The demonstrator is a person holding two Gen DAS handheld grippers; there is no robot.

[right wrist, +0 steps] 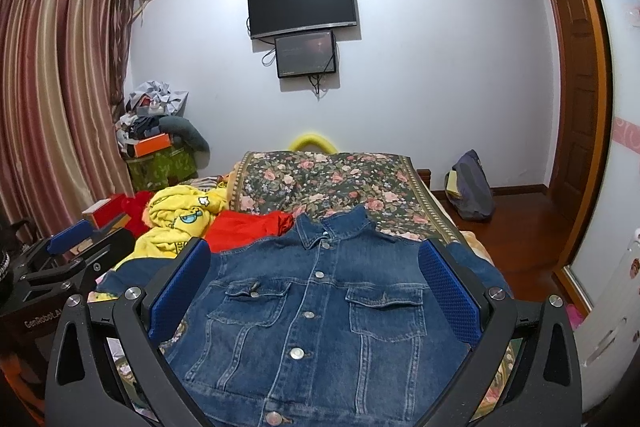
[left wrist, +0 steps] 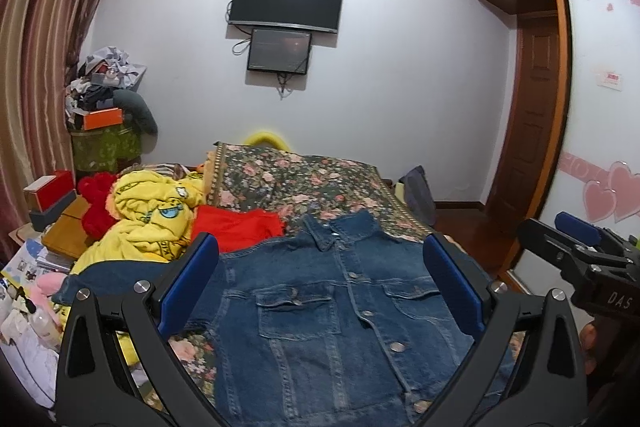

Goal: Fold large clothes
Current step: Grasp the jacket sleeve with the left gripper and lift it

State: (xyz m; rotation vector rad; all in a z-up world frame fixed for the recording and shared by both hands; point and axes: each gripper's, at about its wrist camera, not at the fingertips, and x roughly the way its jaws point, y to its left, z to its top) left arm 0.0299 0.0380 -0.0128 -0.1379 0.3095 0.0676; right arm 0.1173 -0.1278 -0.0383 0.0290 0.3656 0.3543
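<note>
A blue denim jacket [left wrist: 320, 311] [right wrist: 320, 307] lies face up and buttoned on the floral bedspread [left wrist: 296, 183] [right wrist: 320, 183], collar toward the far wall. One sleeve stretches out to the left. My left gripper [left wrist: 320, 287] hangs open above the jacket's chest, nothing between its blue pads. My right gripper [right wrist: 318, 287] is also open over the jacket, empty. In the left wrist view the right gripper [left wrist: 576, 247] shows at the right edge. The left gripper [right wrist: 76, 251] appears at the left edge of the right wrist view.
A yellow cartoon-print garment [left wrist: 152, 219] [right wrist: 180, 223] and a red cloth [left wrist: 236, 227] [right wrist: 248, 227] lie left of the jacket. Boxes and clutter [left wrist: 48, 227] crowd the bed's left side. A bag [right wrist: 472, 187] stands on the wooden floor at right, near a wardrobe [right wrist: 600, 187].
</note>
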